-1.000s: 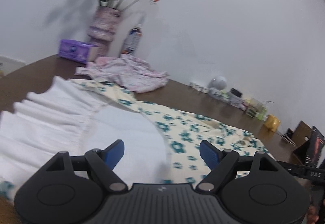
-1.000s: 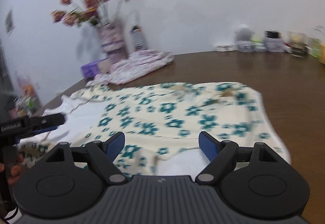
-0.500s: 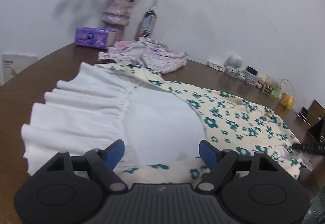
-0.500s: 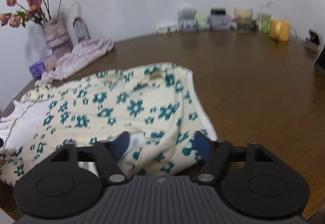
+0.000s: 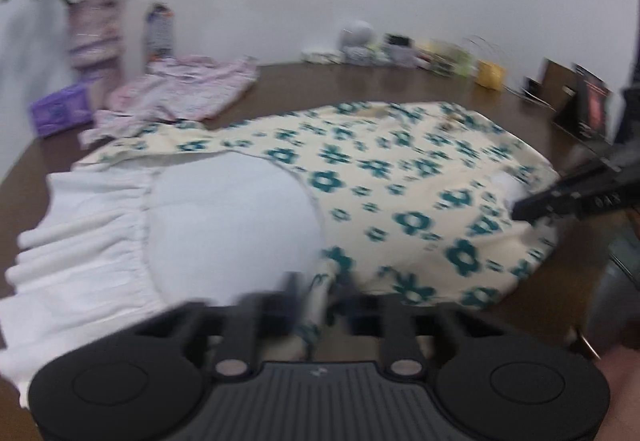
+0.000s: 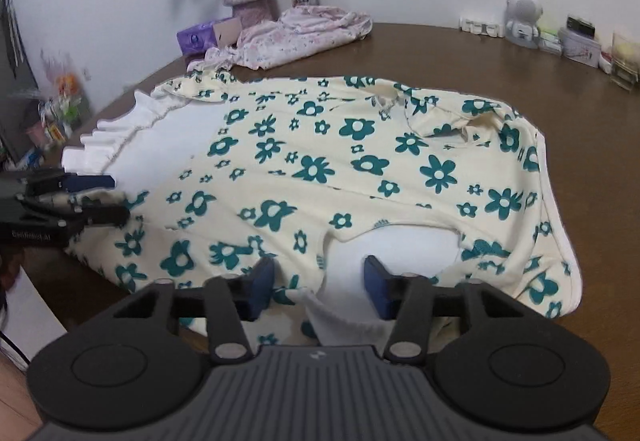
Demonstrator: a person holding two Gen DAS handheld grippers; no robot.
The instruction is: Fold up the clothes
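A cream floral garment (image 6: 360, 169) lies spread across the brown table (image 6: 500, 57). At its near edge the right gripper (image 6: 320, 281), jaws just closing, straddles a white fold without pinching it. The left gripper (image 6: 100, 201) nips the garment's left edge.

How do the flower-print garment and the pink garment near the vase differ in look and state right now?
The flower-print garment is cream with teal flowers and white trim; the pink garment is pale with a tiny print. The flower-print garment lies spread out across the table; the pink garment sits bunched in a heap. Both grippers are at the flower-print garment's near edge; nothing touches the pink garment. Both rest on the same table.
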